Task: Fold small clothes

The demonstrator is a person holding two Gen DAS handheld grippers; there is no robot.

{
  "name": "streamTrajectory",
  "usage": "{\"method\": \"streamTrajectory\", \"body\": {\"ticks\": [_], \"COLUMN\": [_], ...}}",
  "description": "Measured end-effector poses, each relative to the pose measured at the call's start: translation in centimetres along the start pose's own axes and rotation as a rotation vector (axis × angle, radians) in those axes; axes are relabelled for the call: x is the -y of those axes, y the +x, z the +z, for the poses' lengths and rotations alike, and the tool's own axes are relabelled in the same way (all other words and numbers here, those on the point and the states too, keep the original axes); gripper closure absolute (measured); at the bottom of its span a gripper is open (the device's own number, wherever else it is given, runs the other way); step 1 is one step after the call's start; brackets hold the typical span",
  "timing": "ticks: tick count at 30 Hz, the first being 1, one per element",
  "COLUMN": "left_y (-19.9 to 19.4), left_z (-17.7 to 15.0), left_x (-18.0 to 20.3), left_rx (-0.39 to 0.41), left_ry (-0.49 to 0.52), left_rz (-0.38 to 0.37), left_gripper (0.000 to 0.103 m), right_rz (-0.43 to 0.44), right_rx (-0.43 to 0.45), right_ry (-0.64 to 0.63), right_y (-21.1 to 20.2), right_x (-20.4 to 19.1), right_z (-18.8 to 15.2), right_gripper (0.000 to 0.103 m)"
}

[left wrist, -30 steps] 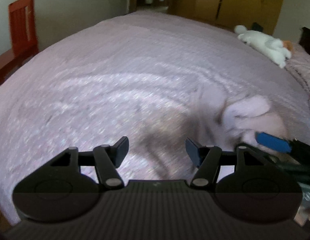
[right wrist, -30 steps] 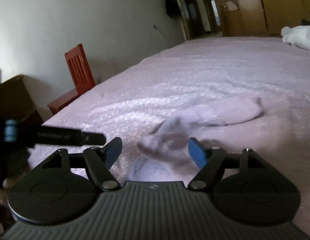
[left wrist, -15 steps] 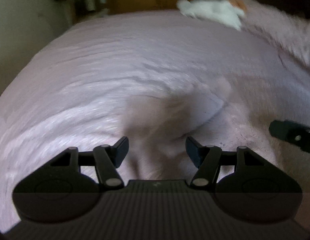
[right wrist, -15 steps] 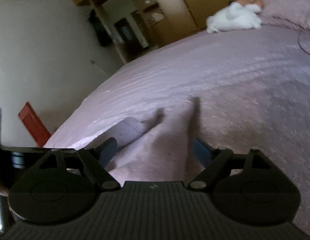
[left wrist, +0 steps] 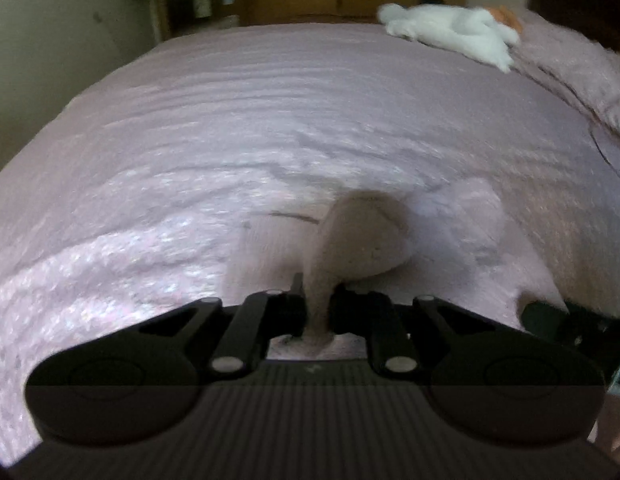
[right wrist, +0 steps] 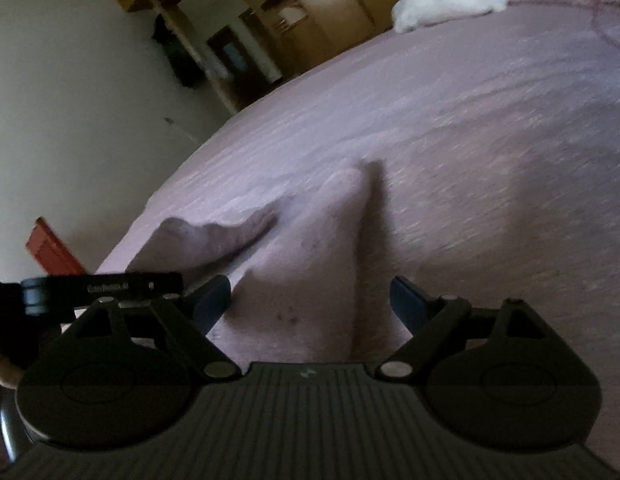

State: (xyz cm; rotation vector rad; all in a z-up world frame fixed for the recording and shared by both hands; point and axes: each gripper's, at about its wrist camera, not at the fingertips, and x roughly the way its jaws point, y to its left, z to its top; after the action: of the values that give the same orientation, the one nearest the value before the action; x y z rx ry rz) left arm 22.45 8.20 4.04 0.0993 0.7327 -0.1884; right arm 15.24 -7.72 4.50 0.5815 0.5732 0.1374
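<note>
Pale pink small garment lies crumpled on the bed, well short of the white plush toy. Left tongs are clenched on its fabric; right tongs are spread wide, straddling it.

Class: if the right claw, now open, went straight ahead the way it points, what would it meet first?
Probably the pale garment lying between the right claw's open fingers; beyond that, the pink bedspread. Depth is unclear.
</note>
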Motion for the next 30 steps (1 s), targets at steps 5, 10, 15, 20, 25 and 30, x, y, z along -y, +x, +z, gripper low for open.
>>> {"method": "streamTrajectory", "body": {"ticks": [5,10,15,20,25,30], "left_y": [-0.2,0.5,-0.1,-2.2,-4.1,-4.3], "left_z": [-0.4,-0.9,-1.0,-1.8,-4.0,-6.1], "left_x": [-3.6,-6.4,-6.0,-5.8,-5.1,-5.3], "left_rx": [-0.01,-0.048,-0.071,-0.092,-0.127,-0.105], "left_ry": [-0.088,-0.178,-0.148,-0.181,-0.149,-0.136], "left_rz": [0.013,0.013,0.049,0.014,-0.093,0.017], "left_gripper": [0.09,0.074,0.05,0.039,0.031,0.005], "right_rz": [0.021,0.013,-0.017,-0.003,0.075,0.108], "right_rx": [-0.011,-0.005,-0.016,-0.029,-0.022,-0.103], "right_ry": [-0.107,-0.258,-0.301,-0.275,-0.155,-0.052], "right_y": [1.6,2.0,2.4,2.0,-0.4,-0.4], "right_x": [-3.5,-6.5,-6.4,-5.9,-3.7,-1.5], "right_z": [-0.7,-1.8,-2.5,-1.9,-1.5,-0.5], "right_gripper": [0.012,0.011,0.01,0.007,0.0,0.0]}}
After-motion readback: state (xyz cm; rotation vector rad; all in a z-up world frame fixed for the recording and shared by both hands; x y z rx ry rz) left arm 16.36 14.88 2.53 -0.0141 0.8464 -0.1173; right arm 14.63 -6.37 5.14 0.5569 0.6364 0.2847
